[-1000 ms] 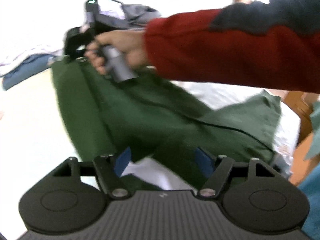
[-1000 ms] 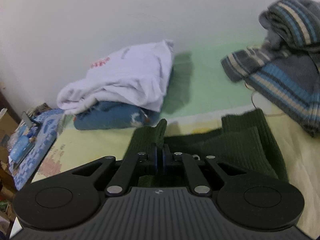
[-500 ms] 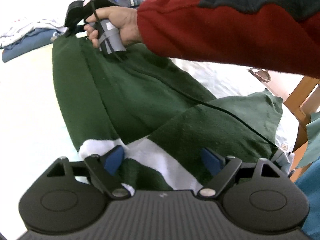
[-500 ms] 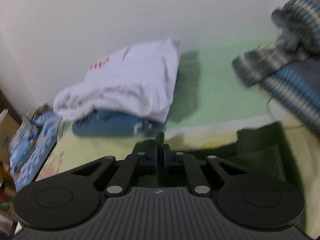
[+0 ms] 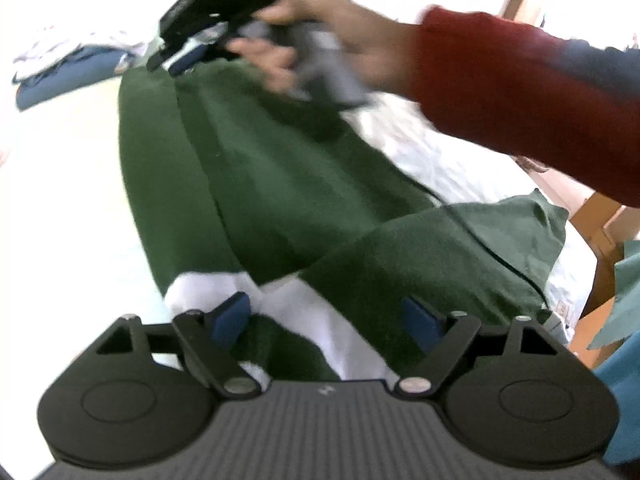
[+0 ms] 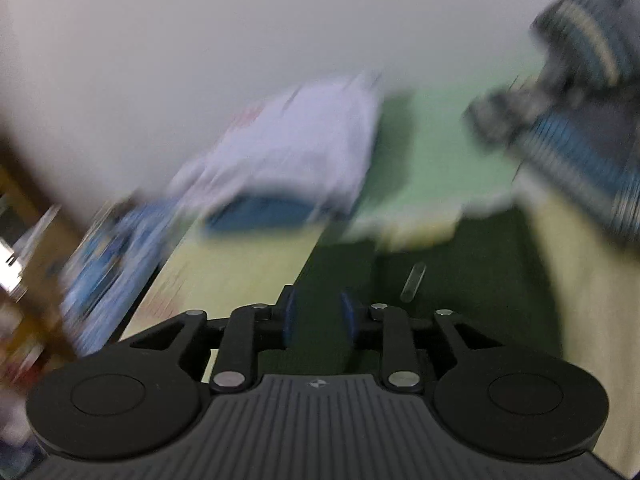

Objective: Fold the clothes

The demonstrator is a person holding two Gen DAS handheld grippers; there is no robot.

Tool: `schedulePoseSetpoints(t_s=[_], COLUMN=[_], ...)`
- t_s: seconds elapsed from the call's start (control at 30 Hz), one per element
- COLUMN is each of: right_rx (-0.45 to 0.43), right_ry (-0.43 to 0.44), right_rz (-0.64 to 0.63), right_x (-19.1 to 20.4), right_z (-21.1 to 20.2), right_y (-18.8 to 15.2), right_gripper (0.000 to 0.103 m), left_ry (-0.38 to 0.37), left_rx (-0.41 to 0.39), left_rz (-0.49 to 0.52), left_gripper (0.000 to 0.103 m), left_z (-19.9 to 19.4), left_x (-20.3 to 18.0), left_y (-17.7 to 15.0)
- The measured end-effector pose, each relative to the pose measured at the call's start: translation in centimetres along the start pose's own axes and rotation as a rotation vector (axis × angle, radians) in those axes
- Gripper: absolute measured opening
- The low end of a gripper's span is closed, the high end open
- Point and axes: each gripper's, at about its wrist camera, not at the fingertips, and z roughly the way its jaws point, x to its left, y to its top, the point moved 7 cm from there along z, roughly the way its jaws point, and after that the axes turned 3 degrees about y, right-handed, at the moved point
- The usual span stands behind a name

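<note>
The left tongs (image 5: 326, 322) are standing wide apart, their blue pads (image 5: 230, 318) gripping nothing and hovering just over the near end of the green garment (image 5: 280, 184), where a white band (image 5: 316, 312) is crossing the cloth. The garment is lying stretched out on a pale bed surface (image 5: 68, 184), running from the left tongs away toward the right tongs (image 5: 176, 54). In the left wrist view a hand (image 5: 320, 36) in a red sleeve (image 5: 520, 92) is gripping the right tool's handle, and its tips are sitting at the far edge of the green cloth; blur is hiding whether they are touching it.

In the right wrist view the right tongs (image 6: 318, 318) are showing a narrow gap between the blue pads (image 6: 289, 318), with green cloth (image 6: 460, 280) lying beneath and beyond them and nothing pinched between. This view is heavily smeared. Beyond the garment, a white and blue pile of clothes (image 6: 288, 160) is resting near the wall (image 6: 240, 32), and a striped grey and blue knit (image 6: 580, 120) is lying to the right, both apart from the green garment.
</note>
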Motion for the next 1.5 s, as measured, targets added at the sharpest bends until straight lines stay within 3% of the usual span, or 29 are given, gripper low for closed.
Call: schedulePoseSetpoints(t_s=[0.13,0.23,0.3,0.43,0.6,0.77,0.87,0.93,0.97,1.1,1.33,1.37,1.4,1.43,1.5], right_rx=[0.195,0.182,0.146,0.248,0.402,0.347,0.344,0.353,0.357,0.353,0.333,0.330,0.327,0.324,0.289], right_ry=[0.161,0.115,0.104,0.233,0.311,0.294,0.325,0.340,0.353,0.416,0.364,0.356,0.347,0.339,0.342], right_rz=[-0.034,-0.027,-0.003,-0.083,-0.284,-0.431,-0.427,-0.439,-0.444,-0.441,-0.370,-0.361,-0.351,-0.341,-0.338], right_x=[2.9,2.9,3.0,5.2,7.4,7.9,7.4,7.4,7.5,7.3,6.5,6.4,6.3,6.2,6.2], right_z=[-1.3,-2.2,-3.4,-6.5,-9.0,-9.0,-8.3,-8.0,-8.5,-11.1,-10.9,-10.8,-10.8,-10.7,-12.7], right_y=[-6.0,-8.0,-8.3,-10.8,-15.6,-16.8,-16.8,-16.7,-16.7,-16.0,-16.3,-16.3,-16.4,-16.4,-16.3], right_gripper=[0.027,0.021,0.028,0.028,0.028,0.029,0.029,0.018,0.006,0.006,0.006,0.010,0.023,0.030,0.036], left_ry=[0.024,0.042,0.053,0.118,0.169,0.217,0.236,0.234,0.234,0.235,0.267,0.283,0.295,0.308,0.329], left_rx=[0.009,0.016,0.020,0.027,0.066,0.109,0.123,0.131,0.135,0.147,0.154,0.157,0.155,0.153,0.148], left_rz=[-0.011,-0.020,-0.025,-0.052,-0.103,-0.117,-0.113,-0.115,-0.119,-0.141,-0.131,-0.122,-0.110,-0.098,-0.076], left_gripper=[0.085,0.086,0.085,0.085,0.086,0.089,0.091,0.093,0.093,0.093,0.092,0.091,0.090,0.090,0.084], left_z=[-0.5,-0.8,-1.0,-3.1,-5.1,-5.1,-5.3,-5.7,-5.9,-7.1,-7.4,-7.4,-7.4,-7.5,-7.7], left_x=[-0.5,-1.0,-1.2,-1.2,-1.2,-2.0,-2.4,-2.7,-2.8,-3.2,-2.9,-2.8,-2.7,-2.7,-2.4], left_y=[-0.2,-0.4,-0.5,-1.7,-4.0,-6.0,-7.0,-7.6,-7.9,-9.1,-9.5,-9.5,-9.6,-9.6,-9.6])
